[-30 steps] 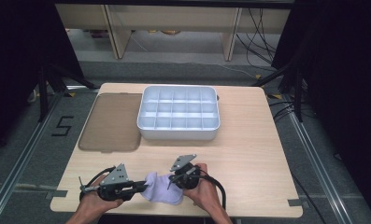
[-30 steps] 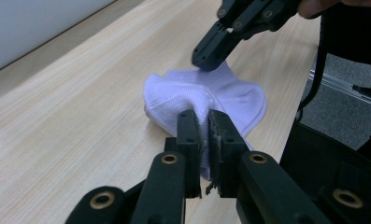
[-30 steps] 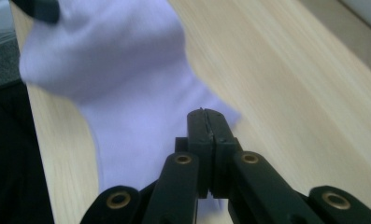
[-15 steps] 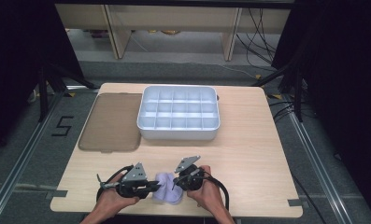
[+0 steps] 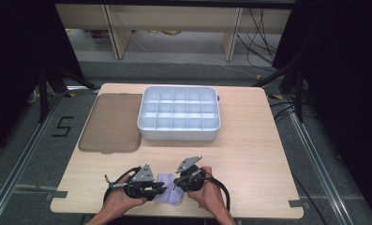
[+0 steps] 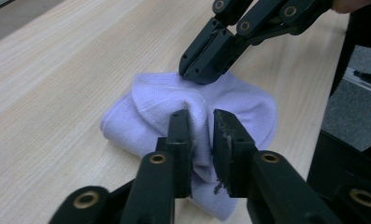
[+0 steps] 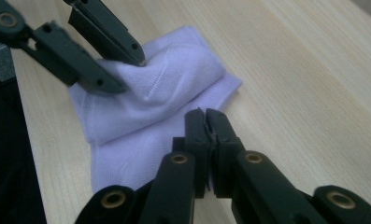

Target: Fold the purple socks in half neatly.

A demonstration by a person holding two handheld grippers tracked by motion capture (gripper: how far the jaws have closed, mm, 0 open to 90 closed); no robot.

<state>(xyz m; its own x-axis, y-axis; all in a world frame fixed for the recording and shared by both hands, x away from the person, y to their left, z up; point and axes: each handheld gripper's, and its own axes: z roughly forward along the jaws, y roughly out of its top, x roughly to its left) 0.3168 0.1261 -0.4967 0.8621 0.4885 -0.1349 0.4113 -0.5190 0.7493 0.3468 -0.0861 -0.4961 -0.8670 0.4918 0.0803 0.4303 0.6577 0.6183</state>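
A pale purple sock [image 5: 168, 196] lies bunched near the table's front edge, between my two grippers. My left gripper [image 6: 202, 122] has a raised fold of the sock [image 6: 197, 100] between its jaws. Those jaws have just been opening a little, and the fabric still fills the narrow gap and touches both pads. My right gripper [image 7: 205, 114] is shut on the sock's [image 7: 164, 88] edge, jaws almost together. Each gripper also appears in the other's view: the right gripper [image 6: 196, 73] pinching the sock's far side, the left gripper [image 7: 132, 72] on the fold. Both tips meet over the sock, the left gripper [image 5: 161, 188] and the right gripper [image 5: 176, 183] pointing at each other.
A white tray [image 5: 179, 133] divided into several compartments stands at the table's middle back. A brown translucent lid [image 5: 111, 122] lies flat to its left. Bare wooden tabletop [image 5: 249, 154] stretches right of the hands. The front edge is just below the hands.
My left gripper has moved right toward the right gripper, carrying its end of the sock, which is now shorter and bunched up. The right hand has stayed put.
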